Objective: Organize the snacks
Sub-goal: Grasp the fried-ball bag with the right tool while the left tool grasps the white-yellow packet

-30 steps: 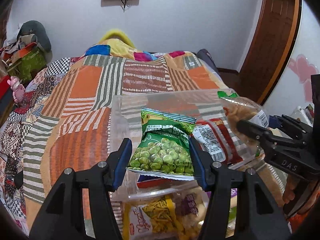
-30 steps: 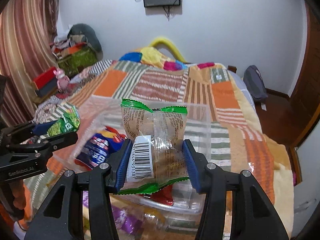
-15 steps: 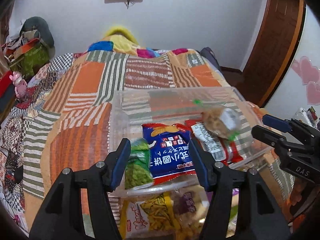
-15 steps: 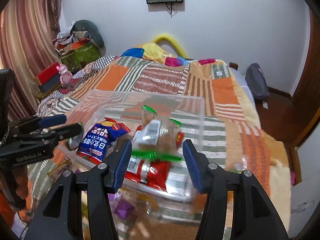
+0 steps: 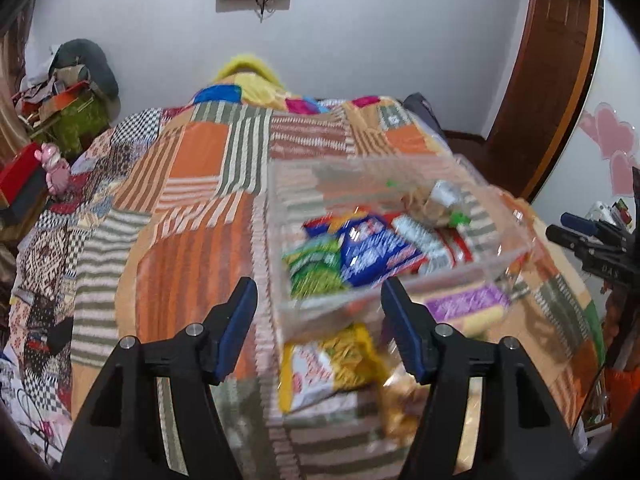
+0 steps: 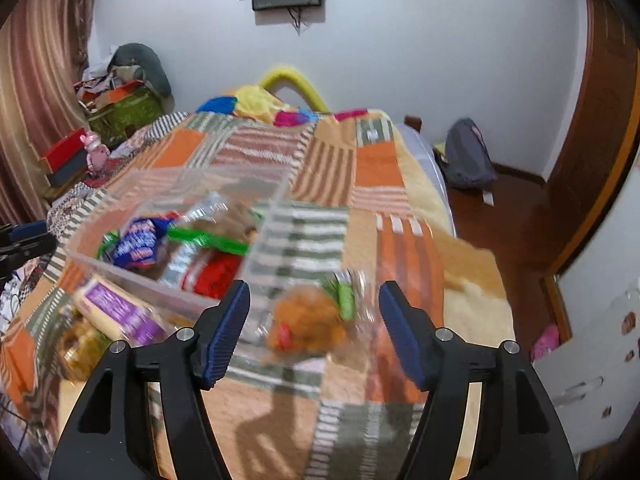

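Observation:
A clear plastic box (image 5: 500, 216) (image 6: 100, 268) sits on the patchwork bed. In it lie a green pea packet (image 5: 314, 270), a blue chip bag (image 5: 372, 248) (image 6: 138, 242), a red packet (image 6: 214, 272) and a clear brown-snack packet with green ends (image 5: 436, 208) (image 6: 224, 232). My left gripper (image 5: 320, 320) is open and empty, near the box's front left corner. My right gripper (image 6: 314, 320) is open and empty, above a clear packet of brown snacks (image 6: 308, 320) on the bed right of the box.
Loose snacks lie in front of the box: a purple and yellow packet (image 5: 466, 306) (image 6: 116, 312), a yellow packet (image 5: 332, 364) and a golden bag (image 6: 80, 352). The bed's right edge drops to a wooden floor with a grey backpack (image 6: 466, 156). Clutter is piled at the far left.
My left gripper let go of the green pea packet and my right gripper let go of the brown-snack packet; both now lie in the box. Both grippers have pulled back and apart.

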The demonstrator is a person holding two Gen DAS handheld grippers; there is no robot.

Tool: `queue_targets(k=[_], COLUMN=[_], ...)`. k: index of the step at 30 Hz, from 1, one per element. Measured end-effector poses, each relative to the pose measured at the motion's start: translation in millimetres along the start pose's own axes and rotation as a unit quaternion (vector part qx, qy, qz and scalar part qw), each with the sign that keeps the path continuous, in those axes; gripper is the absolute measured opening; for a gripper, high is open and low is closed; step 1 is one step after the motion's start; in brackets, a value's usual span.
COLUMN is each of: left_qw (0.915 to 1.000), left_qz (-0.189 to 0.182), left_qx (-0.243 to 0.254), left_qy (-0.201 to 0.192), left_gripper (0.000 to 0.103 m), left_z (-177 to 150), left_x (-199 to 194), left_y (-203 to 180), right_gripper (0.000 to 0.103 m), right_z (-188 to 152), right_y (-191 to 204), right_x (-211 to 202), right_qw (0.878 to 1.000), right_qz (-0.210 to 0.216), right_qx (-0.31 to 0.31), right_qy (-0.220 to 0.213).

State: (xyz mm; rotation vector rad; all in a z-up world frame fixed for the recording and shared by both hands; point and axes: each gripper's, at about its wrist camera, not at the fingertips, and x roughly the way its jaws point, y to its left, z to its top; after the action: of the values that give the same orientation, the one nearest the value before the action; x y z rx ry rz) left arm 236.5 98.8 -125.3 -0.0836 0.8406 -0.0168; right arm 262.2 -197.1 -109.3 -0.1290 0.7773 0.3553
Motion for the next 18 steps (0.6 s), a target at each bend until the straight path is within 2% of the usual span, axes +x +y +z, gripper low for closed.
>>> queue_targets(k=[4, 13, 18], left_qw=[0.9997, 0.9966, 0.9972], left_qz=[0.006, -0.006, -0.007], left_qx=[-0.003, -0.025, -0.021], left_qy=[0.025, 0.078, 0.071], left_gripper=[0.064, 0.064, 0.068], left_z=[-20.3, -43.3, -47.1], left_x=[11.1, 55.4, 59.8], left_y=[8.2, 16.8, 15.1], right_gripper=[0.078, 0.078, 0.079], right_z=[-13.3, -20.6, -21.4], right_y=[-7.1, -10.1, -4.3], right_x=[11.5, 45.4, 62.9], right_qw=[1.0, 0.998, 0.996], right_qz=[0.012, 0.022, 0.028], right_qx=[0.01, 0.023, 0.011], right_qy=[0.02, 0.061, 0.084])
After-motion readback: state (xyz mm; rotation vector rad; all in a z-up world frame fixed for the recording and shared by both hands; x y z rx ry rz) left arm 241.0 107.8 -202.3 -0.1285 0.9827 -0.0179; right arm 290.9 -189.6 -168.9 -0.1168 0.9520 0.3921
